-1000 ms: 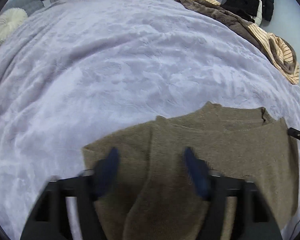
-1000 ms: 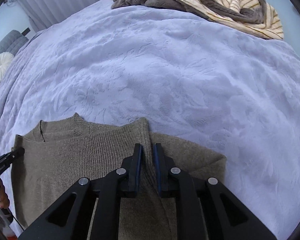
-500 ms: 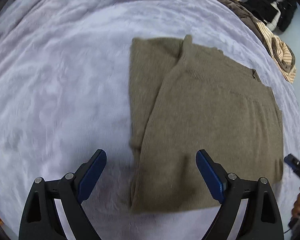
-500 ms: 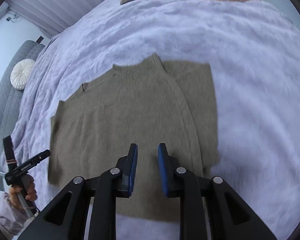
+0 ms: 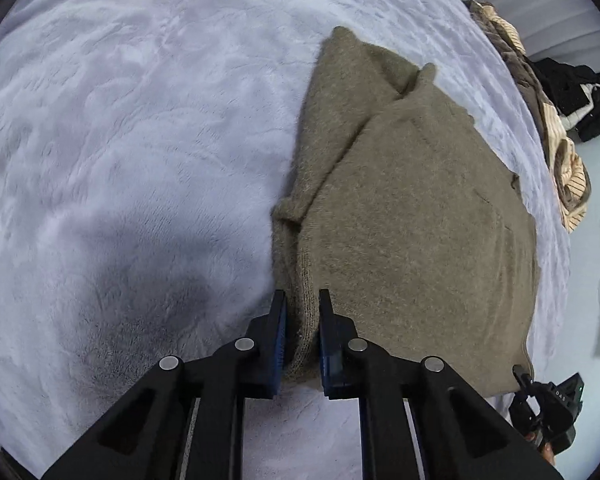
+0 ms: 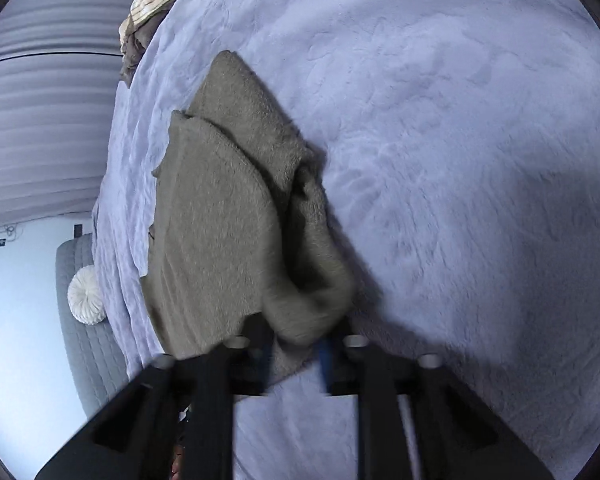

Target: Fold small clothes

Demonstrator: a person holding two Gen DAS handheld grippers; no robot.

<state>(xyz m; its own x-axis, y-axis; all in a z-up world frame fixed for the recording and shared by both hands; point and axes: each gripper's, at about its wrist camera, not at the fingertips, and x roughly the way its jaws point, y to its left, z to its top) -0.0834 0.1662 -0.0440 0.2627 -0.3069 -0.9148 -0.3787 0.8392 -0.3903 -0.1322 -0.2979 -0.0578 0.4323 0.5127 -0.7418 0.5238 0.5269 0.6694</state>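
Down at the bottom middle of the left wrist view, the left tool [image 5: 302, 330] is closing its blue pads on the near hem of the brown sweater [image 5: 412, 216], with a bunch of knit squeezed between them, so it's pinching the fabric right at the lower left corner. The sweater lies flat on the lilac bed cover [image 5: 132, 128], running from bottom center up toward the upper right, one sleeve folded in along its left side.

In the right wrist view the right tool [image 6: 296, 350] sits bottom center and it's pretty blurred, but its jaws are closing too, and a rumpled lump of the sweater [image 6: 220, 220] is between them at the lower right corner. That corner looks a bit lifted and bunched.

Far off there's a pile of striped and brown clothes [image 5: 556, 148] at the right edge of the bed, and a round white cushion [image 6: 85, 294] on the left.
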